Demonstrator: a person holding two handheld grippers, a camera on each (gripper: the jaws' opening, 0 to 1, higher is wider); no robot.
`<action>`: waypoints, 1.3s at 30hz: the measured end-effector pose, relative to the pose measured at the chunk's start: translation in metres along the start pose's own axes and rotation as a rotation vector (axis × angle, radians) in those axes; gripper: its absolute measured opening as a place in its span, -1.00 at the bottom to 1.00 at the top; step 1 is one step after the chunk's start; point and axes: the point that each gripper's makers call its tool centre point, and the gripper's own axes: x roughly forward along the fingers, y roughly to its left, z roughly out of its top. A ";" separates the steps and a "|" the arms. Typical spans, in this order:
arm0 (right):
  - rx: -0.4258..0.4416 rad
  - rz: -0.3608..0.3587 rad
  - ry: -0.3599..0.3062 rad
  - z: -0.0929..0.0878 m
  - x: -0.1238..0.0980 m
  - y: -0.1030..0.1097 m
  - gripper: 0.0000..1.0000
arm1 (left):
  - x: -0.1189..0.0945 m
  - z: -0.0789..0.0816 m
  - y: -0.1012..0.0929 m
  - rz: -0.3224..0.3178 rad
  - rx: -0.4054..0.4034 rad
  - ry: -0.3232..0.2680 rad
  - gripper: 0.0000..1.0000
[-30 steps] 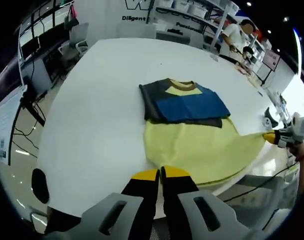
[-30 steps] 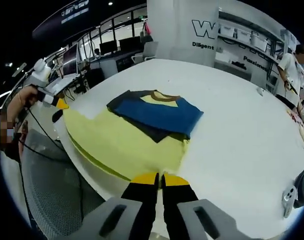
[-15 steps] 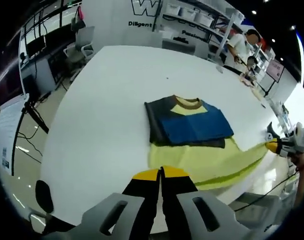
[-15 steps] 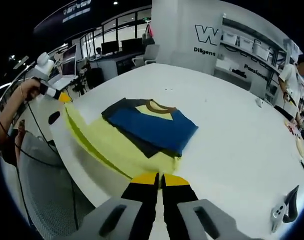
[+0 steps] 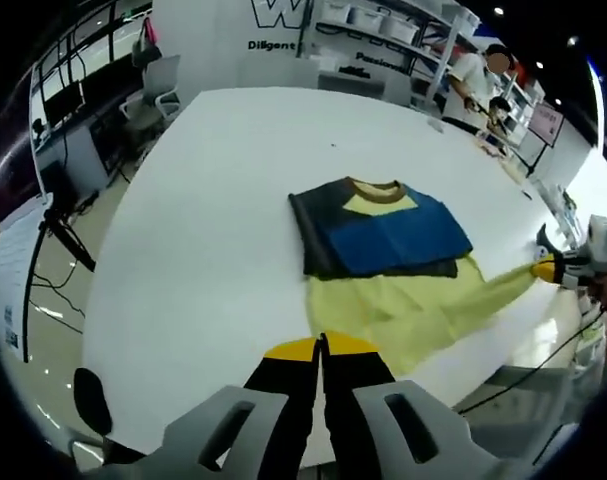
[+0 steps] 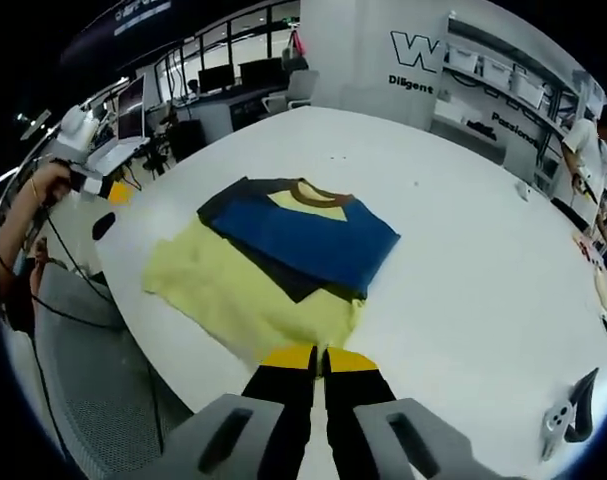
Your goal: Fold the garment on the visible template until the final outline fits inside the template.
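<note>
Left gripper view has my left gripper (image 5: 320, 345) rising from the bottom with its yellow-tipped jaws pressed together and nothing between them, hanging over the near edge of the white table (image 5: 213, 200). Right gripper view shows my right gripper (image 6: 319, 356) likewise pinched closed, at the yellow hem of the garment (image 6: 278, 250); whether cloth is caught in it I cannot tell. The garment lies on the table with its yellow lower part spread toward me and its blue and dark upper part, brown collar on top, folded flat beyond. Farther off the tabletop is bare white. Past it I see a white wall with dark lettering (image 6: 417, 66), shelving with bins (image 5: 388, 25), desks with monitors and chairs (image 6: 233, 95), and a person (image 5: 478, 80) standing by the shelves.
</note>
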 end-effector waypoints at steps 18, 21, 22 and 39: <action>0.032 0.011 -0.001 -0.006 0.000 0.003 -1.00 | 0.018 -0.039 -0.024 -0.101 0.116 0.046 -0.07; 0.028 0.026 0.000 -0.006 0.000 0.006 -1.00 | 0.023 -0.046 -0.032 -0.142 0.081 0.046 0.01; 0.028 0.028 0.002 -0.006 0.001 0.007 -1.00 | 0.024 -0.047 -0.035 -0.155 0.075 0.039 0.02; 0.019 0.047 0.022 -0.012 0.003 0.010 -1.00 | 0.052 -0.084 -0.056 -0.220 0.035 0.103 0.06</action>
